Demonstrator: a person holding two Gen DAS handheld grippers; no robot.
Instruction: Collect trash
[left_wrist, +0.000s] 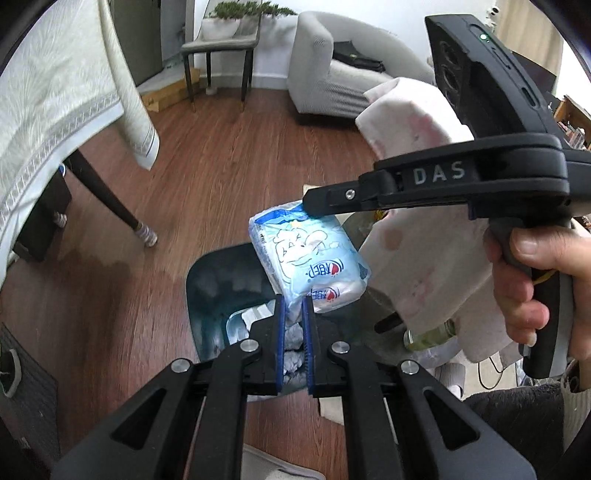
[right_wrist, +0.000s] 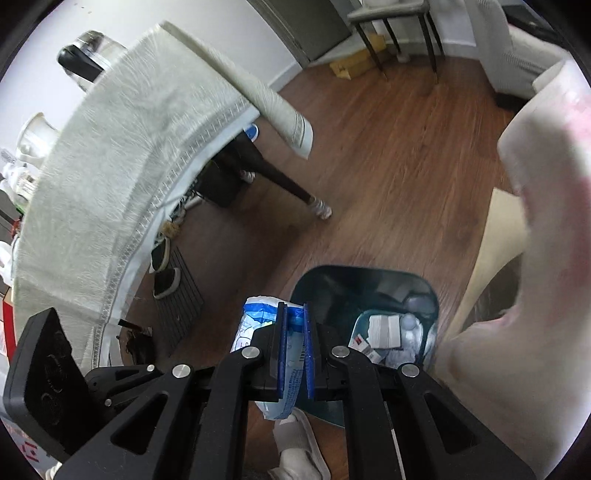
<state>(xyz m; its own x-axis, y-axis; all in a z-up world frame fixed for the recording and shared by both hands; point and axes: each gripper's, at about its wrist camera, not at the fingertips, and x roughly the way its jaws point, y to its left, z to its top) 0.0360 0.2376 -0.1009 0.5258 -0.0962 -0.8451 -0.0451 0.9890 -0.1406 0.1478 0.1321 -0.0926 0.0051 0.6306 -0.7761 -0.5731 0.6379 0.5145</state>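
A light blue plastic tissue pack (left_wrist: 306, 254) with a cartoon print hangs over the open dark teal trash bin (left_wrist: 207, 280). My left gripper (left_wrist: 293, 301) is shut on the pack's lower edge, blue pads pinching the wrapper. My right gripper (left_wrist: 310, 199), held by a hand (left_wrist: 528, 280), comes in from the right and clamps the pack's upper edge. In the right wrist view, the right gripper (right_wrist: 295, 308) is shut on the pack (right_wrist: 255, 317), just left of the bin (right_wrist: 332, 273). White boxes and crumpled paper (right_wrist: 391, 332) lie in the bin.
A table with a cream tablecloth (left_wrist: 48, 110) and a dark leg (left_wrist: 107, 195) stands to the left. A white-pink cloth (left_wrist: 424, 258) hangs close on the right, with a glass bottle (left_wrist: 428, 336) below it. Shoes lie on a dark mat (right_wrist: 166, 280). A grey armchair (left_wrist: 332, 74) stands at the back.
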